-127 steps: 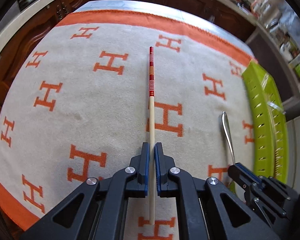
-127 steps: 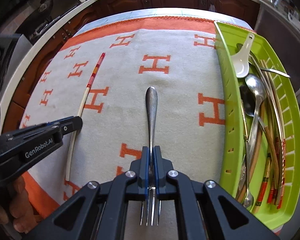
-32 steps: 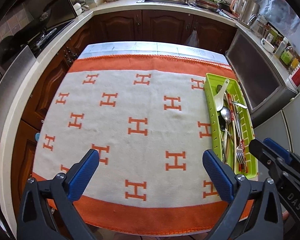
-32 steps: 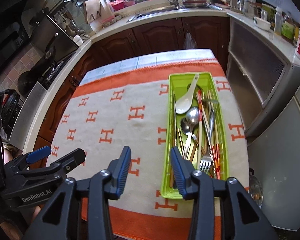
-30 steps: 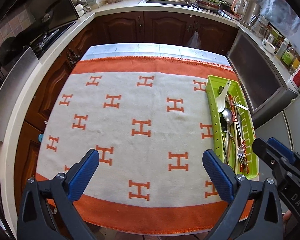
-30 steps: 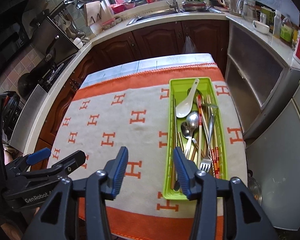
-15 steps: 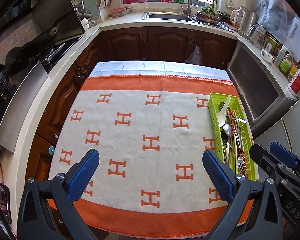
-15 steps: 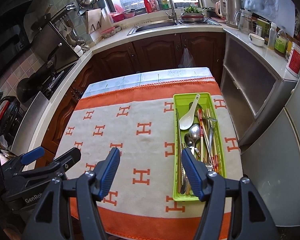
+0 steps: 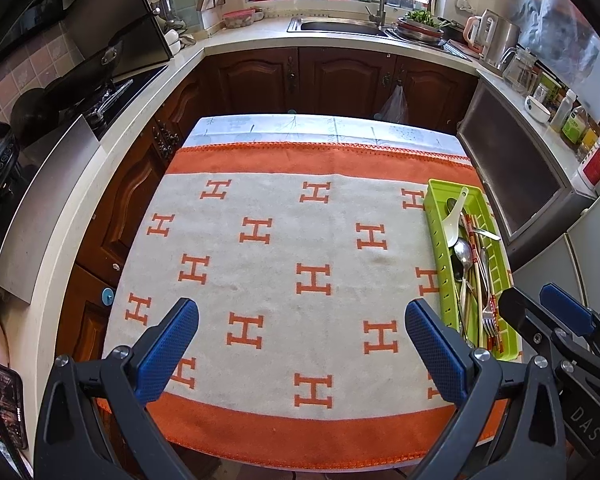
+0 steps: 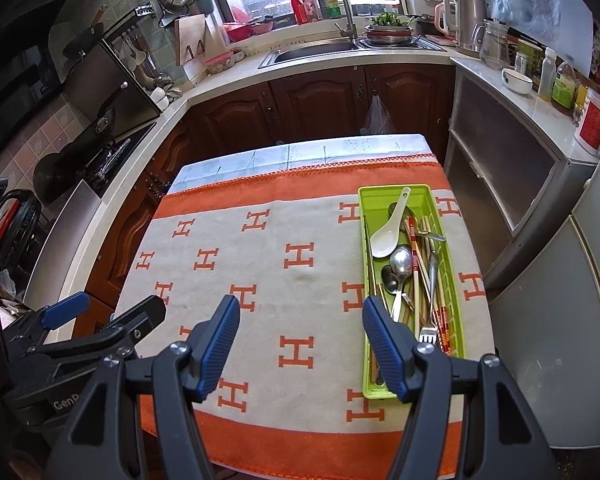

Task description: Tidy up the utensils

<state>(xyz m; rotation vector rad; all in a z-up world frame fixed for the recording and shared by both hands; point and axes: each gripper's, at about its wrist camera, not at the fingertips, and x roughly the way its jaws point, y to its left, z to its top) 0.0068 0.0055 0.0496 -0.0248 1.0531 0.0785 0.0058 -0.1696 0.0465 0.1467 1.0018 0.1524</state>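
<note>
— Where are we? Both our left gripper [image 9: 302, 322] and right gripper [image 10: 300, 326] hang spread and empty above the cloth [image 10: 300, 292].

— The utensils [image 10: 410, 276] lie in the green tray [image 10: 454, 312]; let's check nothing's loose.

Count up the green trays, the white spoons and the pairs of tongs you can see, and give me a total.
Green tray: 1
White spoon: 1
Pairs of tongs: 2, the left tongs and the right tongs, both open
Total: 4
</note>
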